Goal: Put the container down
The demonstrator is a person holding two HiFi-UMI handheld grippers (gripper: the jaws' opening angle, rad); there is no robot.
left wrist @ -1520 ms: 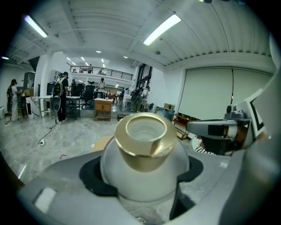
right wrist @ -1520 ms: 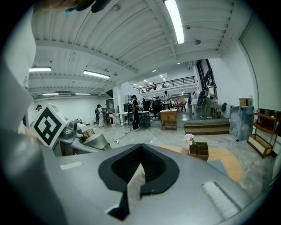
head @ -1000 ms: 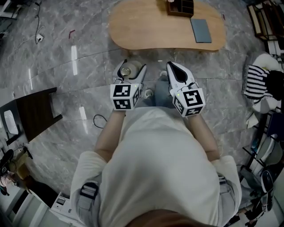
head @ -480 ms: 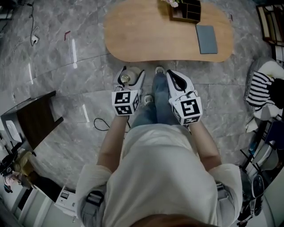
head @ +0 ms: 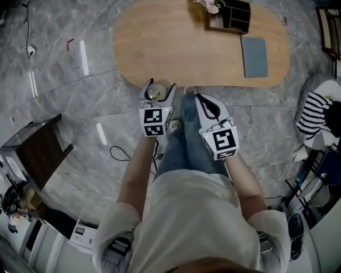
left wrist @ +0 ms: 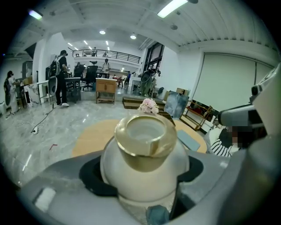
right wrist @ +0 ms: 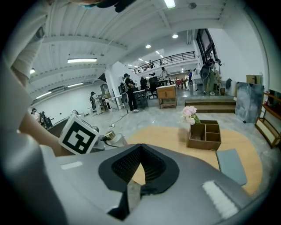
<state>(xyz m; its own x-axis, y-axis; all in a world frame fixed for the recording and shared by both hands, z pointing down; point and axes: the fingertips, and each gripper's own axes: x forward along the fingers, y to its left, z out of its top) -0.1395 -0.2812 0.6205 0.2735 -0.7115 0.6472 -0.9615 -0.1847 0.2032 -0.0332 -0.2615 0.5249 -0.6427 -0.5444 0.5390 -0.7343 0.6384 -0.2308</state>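
Our left gripper (head: pixel 157 88) has its jaws spread wide and pressed against both sides of the container (left wrist: pixel 145 162), a round white jar with a gold collar at its open mouth, which stands upright between the black pads. From the head view the jar shows just at the near edge of the oval wooden tabletop (head: pixel 160 42). In the left gripper view the wood lies beyond it, so it is not set down there. Just to the right, our right gripper (right wrist: pixel 141 147) has its jaws brought together with nothing between them. Farther right on the tabletop stand a compartmented wooden box (head: pixel 230 16) with pink flowers (head: pixel 209 5) at its left corner and, nearer us, a flat grey pad (head: pixel 254 56).
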